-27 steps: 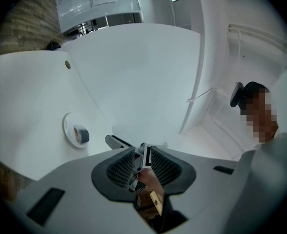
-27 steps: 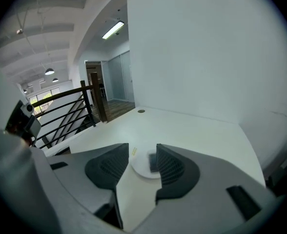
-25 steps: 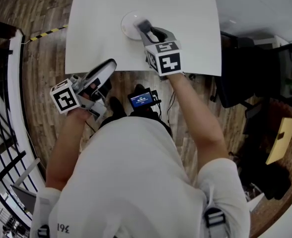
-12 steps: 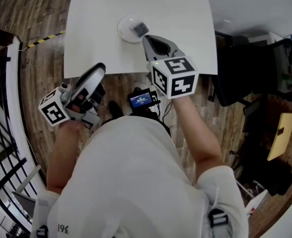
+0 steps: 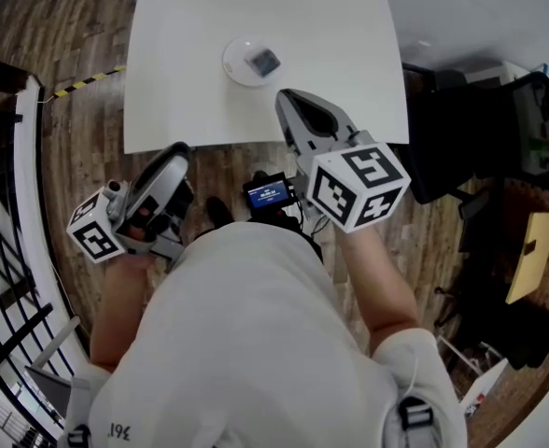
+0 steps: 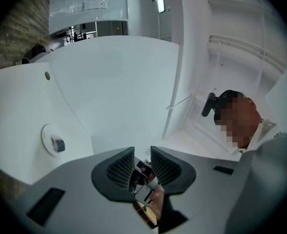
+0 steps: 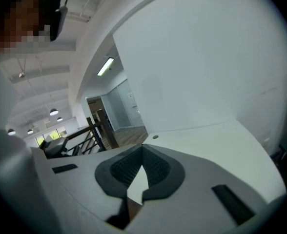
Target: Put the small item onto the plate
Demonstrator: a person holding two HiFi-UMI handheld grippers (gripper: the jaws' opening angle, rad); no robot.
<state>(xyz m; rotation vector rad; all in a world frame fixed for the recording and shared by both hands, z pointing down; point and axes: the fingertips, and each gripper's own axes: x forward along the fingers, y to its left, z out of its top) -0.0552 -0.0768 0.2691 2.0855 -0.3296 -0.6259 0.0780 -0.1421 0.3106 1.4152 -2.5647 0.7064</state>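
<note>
On the white table (image 5: 349,45), the small item (image 5: 262,62) lies on the plate (image 5: 230,63), just beyond the closed, empty right tongs (image 5: 282,96). The left tongs (image 5: 183,149), slightly parted, hold nothing, so placement seems finished.

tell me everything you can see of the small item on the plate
The item is a small, dark grey, blocky piece with a slightly lighter top; it is too small to tell its material. It lies on the white plate, a bit right of the plate's centre in the head view. Only the plate touches it.
</note>
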